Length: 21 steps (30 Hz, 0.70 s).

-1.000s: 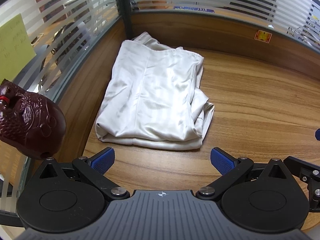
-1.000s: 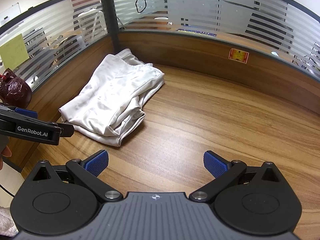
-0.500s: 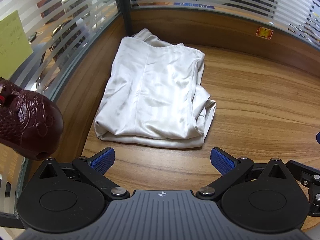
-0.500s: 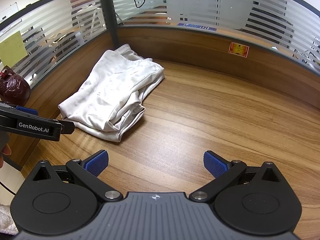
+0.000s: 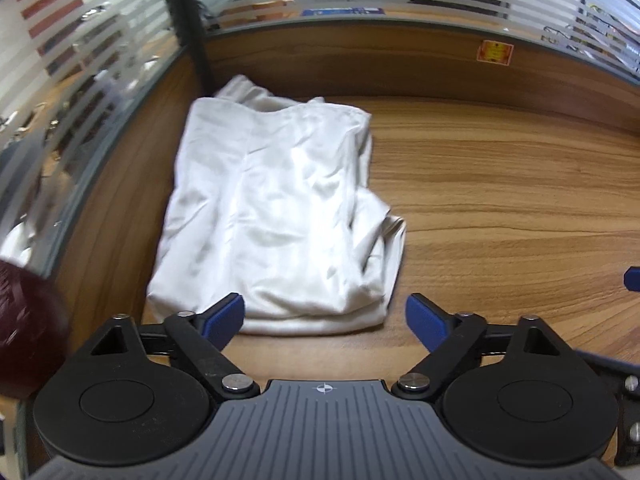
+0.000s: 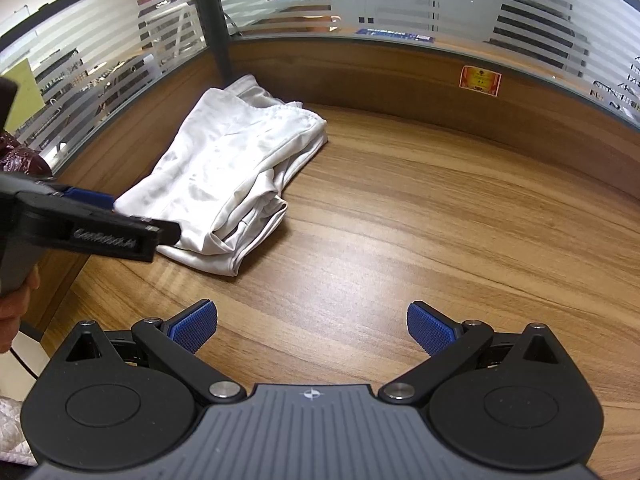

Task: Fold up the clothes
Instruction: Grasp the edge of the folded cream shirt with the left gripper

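A folded white garment (image 5: 276, 208) lies on the wooden desk (image 5: 500, 208), pushed into the back left corner; the same garment (image 6: 236, 168) shows in the right wrist view. My left gripper (image 5: 324, 318) hangs low at the garment's near edge. Its jaws are closing, its blue fingertips (image 5: 224, 316) straddle that folded edge, and the pads do not press the cloth. From the right wrist view the left gripper (image 6: 100, 224) covers the garment's near left corner. My right gripper (image 6: 313, 326) stands open over bare wood, to the right of the garment and short of it.
A dark red carved ornament (image 5: 24, 328) sits on the ledge at the left. Wooden panels topped by striped glass (image 6: 400, 8) wall the desk at the back and left. An orange sticker (image 6: 480, 80) marks the back panel. A person's hand (image 6: 16, 308) holds the left gripper.
The left gripper has moved forward and down to the garment's near edge, and its fingers stand closer together. The right gripper has hardly moved.
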Motion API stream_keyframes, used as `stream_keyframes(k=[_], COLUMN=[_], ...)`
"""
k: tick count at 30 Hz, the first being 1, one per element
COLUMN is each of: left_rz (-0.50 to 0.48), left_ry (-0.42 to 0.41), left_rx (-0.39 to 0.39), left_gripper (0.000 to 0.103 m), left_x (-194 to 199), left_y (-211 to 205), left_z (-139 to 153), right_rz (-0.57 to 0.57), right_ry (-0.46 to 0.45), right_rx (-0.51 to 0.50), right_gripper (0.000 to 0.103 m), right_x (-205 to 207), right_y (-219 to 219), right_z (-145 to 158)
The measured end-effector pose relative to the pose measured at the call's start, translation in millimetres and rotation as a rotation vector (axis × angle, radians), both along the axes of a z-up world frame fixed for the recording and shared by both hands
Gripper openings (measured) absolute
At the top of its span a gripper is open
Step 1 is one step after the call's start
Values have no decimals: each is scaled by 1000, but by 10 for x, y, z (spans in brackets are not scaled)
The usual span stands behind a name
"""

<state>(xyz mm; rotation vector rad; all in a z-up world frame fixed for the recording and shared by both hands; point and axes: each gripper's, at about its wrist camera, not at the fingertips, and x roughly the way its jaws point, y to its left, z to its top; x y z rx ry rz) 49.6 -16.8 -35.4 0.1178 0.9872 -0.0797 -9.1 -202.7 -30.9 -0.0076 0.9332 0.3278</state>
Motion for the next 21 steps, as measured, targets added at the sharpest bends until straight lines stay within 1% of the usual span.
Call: stream_keyframes(k=[1,2,3,4,8,10,13,14,15,16,17,18,20,21], left_rz=[-4,-8,-14,-20,-27,-27,-42,-45,-44,-39,-38,-37,-30,-37], left_ry=[3,6,10,17,43,59,93,98,102,117,136,160,189,191], left_rx=[-2,-3,-8,-18,-36,-40,-45,-46,-47,-45,-52,-66,-105,-116], left_gripper=[72,69,61,57,49,38,28,27,24,19,16,11,6,3], left_x=[48,95,141,182,347,414,506,525,527,549,569,588,595,580], left_y=[-12,-25,-34,-36,-52,-58,-70,-72,-70,-57,-47,-31,12,16], left_z=[-24,-49,-79,-116,-240,-310,-399,-425,-443,-495,-537,-579,-639,-650], right_rz=[-2,-6,-10,-13,-17,-17,-19,-23,-28,-34,-39,-46,-60,-69], right_ry=[1,3,5,7,12,15,22,26,30,32,34,36,39,40], right_rx=[-3,-3,-4,-5,-17,-25,-32,-32,-32,-32,-32,-33,-32,-32], right_gripper=[103,103,103,103,103,103,103,103,103,103,103,103,103,103], right_x=[7,18,28,34,23,10,-22,-36,-49,-61,-74,-86,-107,-116], right_y=[-1,-6,-11,-14,-19,-19,-28,-37,-48,-61,-75,-89,-117,-132], right_z=[-7,-14,-21,-28,-44,-53,-63,-67,-70,-71,-71,-72,-71,-71])
